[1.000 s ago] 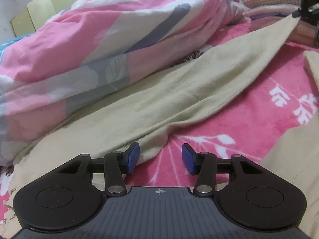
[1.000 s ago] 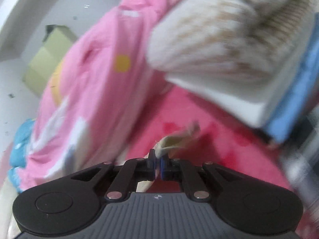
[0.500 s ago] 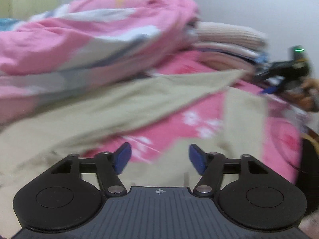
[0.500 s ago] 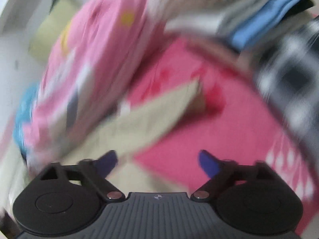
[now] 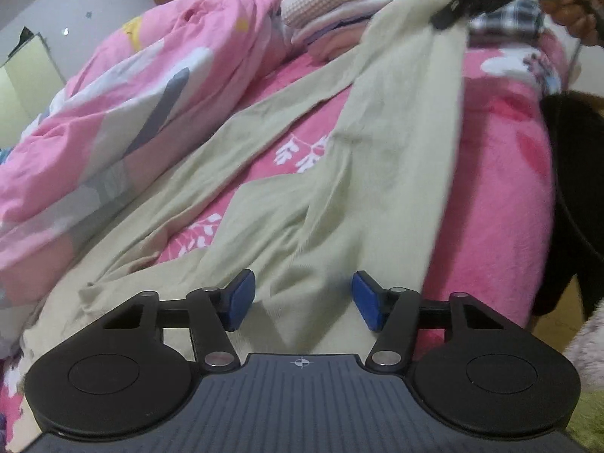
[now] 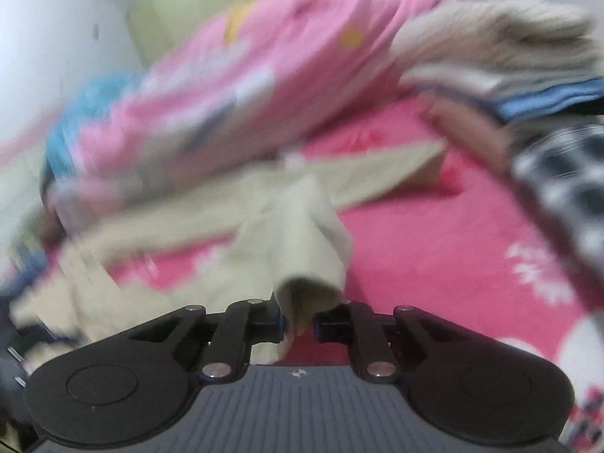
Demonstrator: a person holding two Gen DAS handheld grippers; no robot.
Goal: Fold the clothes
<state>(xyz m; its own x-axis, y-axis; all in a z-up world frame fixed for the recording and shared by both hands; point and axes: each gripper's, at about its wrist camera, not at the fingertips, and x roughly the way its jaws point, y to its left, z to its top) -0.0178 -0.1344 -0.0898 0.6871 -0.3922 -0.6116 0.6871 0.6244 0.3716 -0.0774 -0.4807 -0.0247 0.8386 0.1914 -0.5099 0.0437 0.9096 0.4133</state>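
In the left wrist view, the left gripper (image 5: 302, 300) is hovering wide open and holding nothing, just over the near end of the beige garment (image 5: 362, 173), which is sprawling in two long strips across the pink bed (image 5: 502, 173) beside the quilt (image 5: 124, 90); the right gripper (image 5: 458, 3) is lifting the far end. The garment is looking light, soft and limp, so it will be sagging and creasing; a hem or cuff looks the best place to pinch. In the right wrist view, blurred, the right gripper (image 6: 299, 324) is nearly shut, pinching a cuff-like end (image 6: 307, 287) between its pads. Half a second ago it was gaping empty; the left has been staying open.
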